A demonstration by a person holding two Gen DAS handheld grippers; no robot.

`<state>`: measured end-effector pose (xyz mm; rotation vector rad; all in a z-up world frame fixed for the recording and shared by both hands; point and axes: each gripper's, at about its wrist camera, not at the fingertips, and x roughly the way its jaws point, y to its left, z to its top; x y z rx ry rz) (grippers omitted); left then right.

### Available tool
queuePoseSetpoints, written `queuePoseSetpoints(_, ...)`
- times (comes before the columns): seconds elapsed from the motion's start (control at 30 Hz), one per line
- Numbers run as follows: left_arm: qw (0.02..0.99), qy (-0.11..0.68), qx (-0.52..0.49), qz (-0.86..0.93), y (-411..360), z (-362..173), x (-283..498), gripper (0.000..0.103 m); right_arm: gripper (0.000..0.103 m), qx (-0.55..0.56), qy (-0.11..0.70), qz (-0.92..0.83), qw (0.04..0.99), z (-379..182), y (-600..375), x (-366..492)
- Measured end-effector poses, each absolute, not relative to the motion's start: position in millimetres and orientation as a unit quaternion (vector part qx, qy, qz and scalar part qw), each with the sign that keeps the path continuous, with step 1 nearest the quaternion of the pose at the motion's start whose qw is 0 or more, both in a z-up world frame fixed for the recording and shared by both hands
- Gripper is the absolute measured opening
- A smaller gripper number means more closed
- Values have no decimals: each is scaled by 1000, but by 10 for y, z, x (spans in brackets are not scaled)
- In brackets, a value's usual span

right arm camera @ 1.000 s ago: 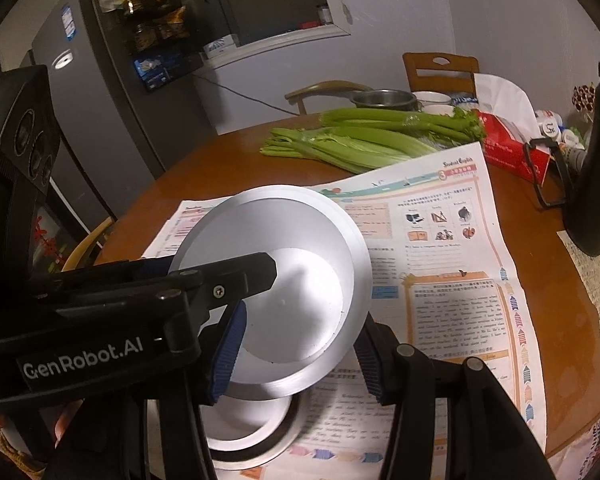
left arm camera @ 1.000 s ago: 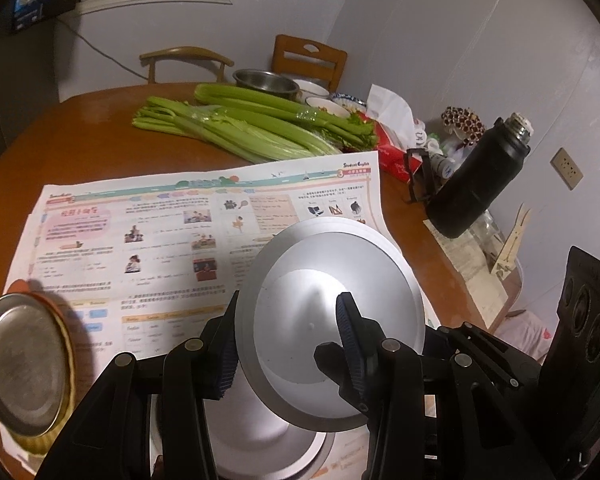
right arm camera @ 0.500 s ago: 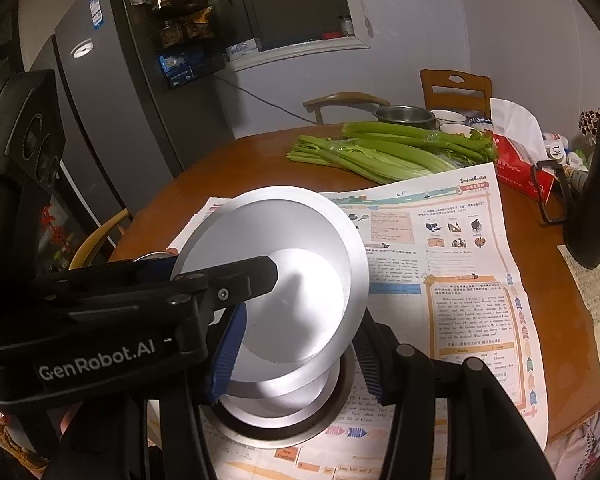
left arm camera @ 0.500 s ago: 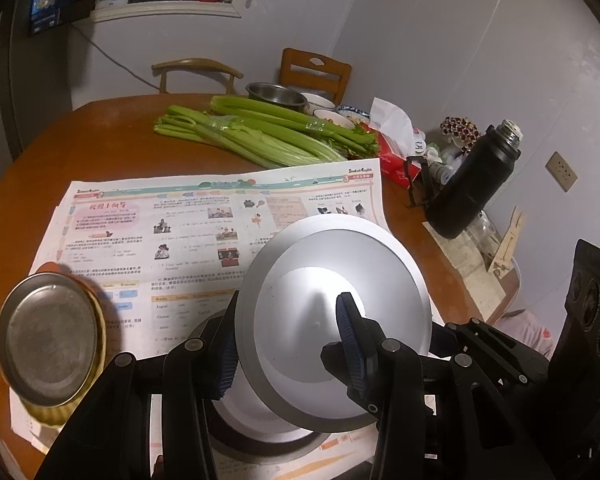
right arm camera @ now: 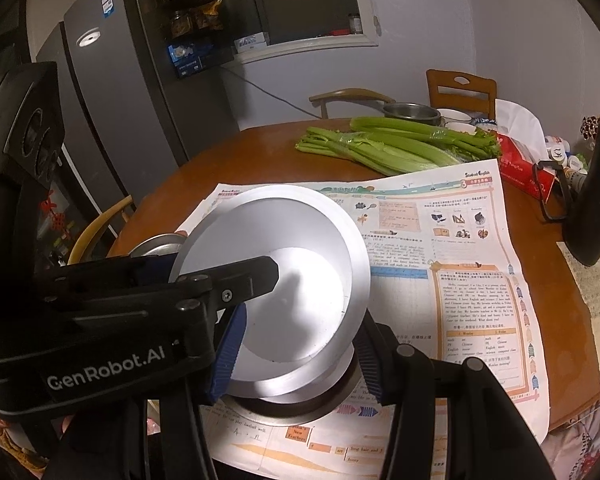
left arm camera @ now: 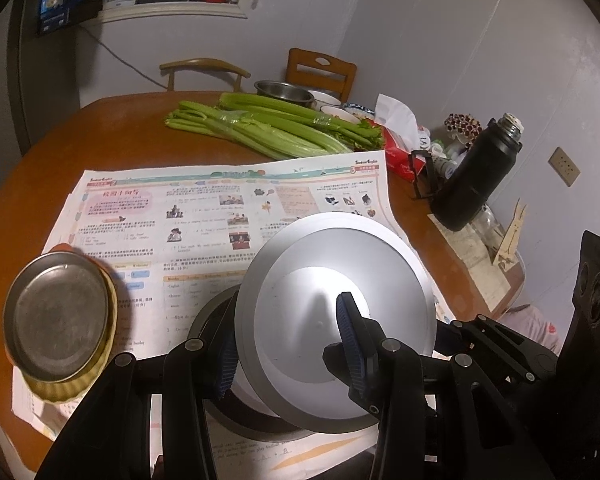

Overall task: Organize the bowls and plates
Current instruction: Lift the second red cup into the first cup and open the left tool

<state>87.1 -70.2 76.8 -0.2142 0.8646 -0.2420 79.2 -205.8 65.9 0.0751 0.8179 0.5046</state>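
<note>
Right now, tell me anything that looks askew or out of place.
The silver bowl is steeply tilted, gripped by both the left tool and right tool over a metal dish on the newspaper. Loose celery lies on the table.

Dim room, strong glare on silver bowl (left arm camera: pixel 336 320), fisheye edges dark and warped.
</note>
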Motion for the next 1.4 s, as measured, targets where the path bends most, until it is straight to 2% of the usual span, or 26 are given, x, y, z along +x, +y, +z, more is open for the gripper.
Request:
queuePoseSetpoints(0.63, 879, 450, -119, -102, -601, 340, 834, 46, 53, 10, 425, 238, 873, 318, -1875, 718)
queuePoseSetpoints(1.4, 868, 471, -114, -108, -612, 163, 982, 46, 53, 17, 441, 231, 867, 124, -1850, 809)
